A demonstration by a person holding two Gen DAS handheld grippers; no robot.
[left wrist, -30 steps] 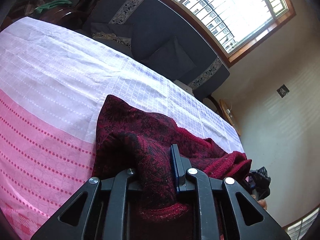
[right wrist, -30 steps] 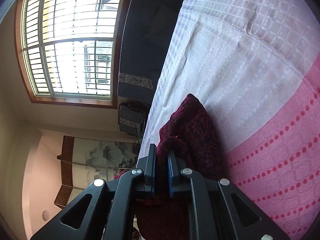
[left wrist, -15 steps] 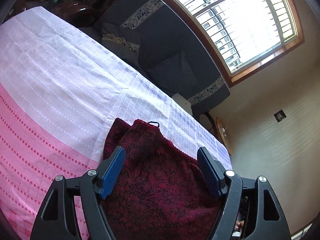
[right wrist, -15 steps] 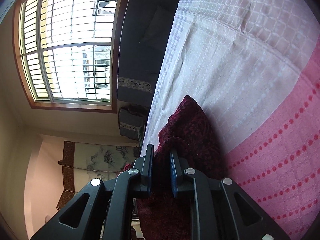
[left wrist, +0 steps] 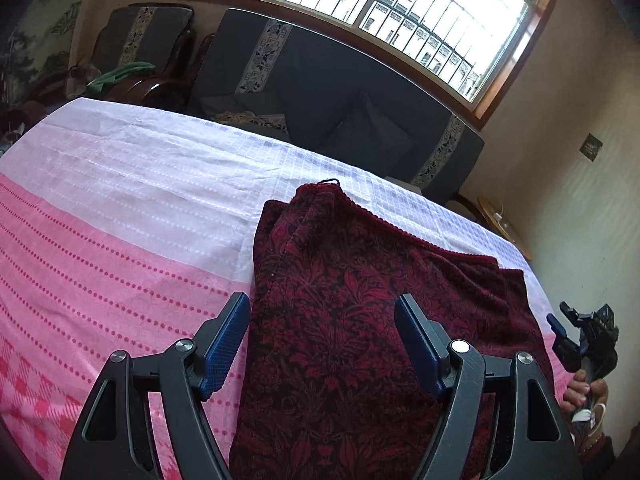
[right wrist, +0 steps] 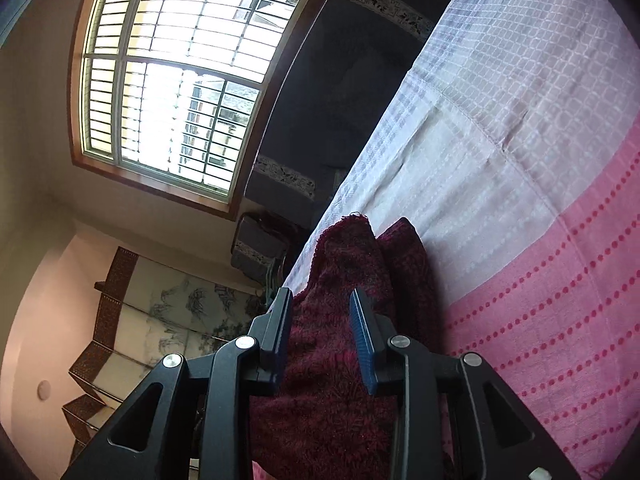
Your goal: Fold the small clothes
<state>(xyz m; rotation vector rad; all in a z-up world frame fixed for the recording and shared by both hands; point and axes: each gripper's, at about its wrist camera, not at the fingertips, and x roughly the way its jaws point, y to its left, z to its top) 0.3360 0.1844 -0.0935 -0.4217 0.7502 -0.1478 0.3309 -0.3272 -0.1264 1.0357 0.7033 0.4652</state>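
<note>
A dark red garment (left wrist: 360,304) with a black floral pattern lies folded flat on the pink and white cloth (left wrist: 120,208) that covers the table. My left gripper (left wrist: 322,322) is open and hovers over the garment's near part, holding nothing. In the right wrist view the same garment (right wrist: 352,280) runs between the jaws. My right gripper (right wrist: 320,320) is open, with the fabric lying between its fingers but not pinched. The right gripper also shows in the left wrist view (left wrist: 580,336), at the garment's right edge.
A dark sofa (left wrist: 340,92) with cushions stands behind the table under a big window (left wrist: 380,8). A chair with a green cloth (left wrist: 120,74) stands at the back left. A folding screen (right wrist: 132,328) stands by the wall. The table's far edge runs along the sofa.
Both grippers let go of the garment: the left one opened first, then the right one. The garment dropped from a bunched, lifted shape to a flat fold on the table.
</note>
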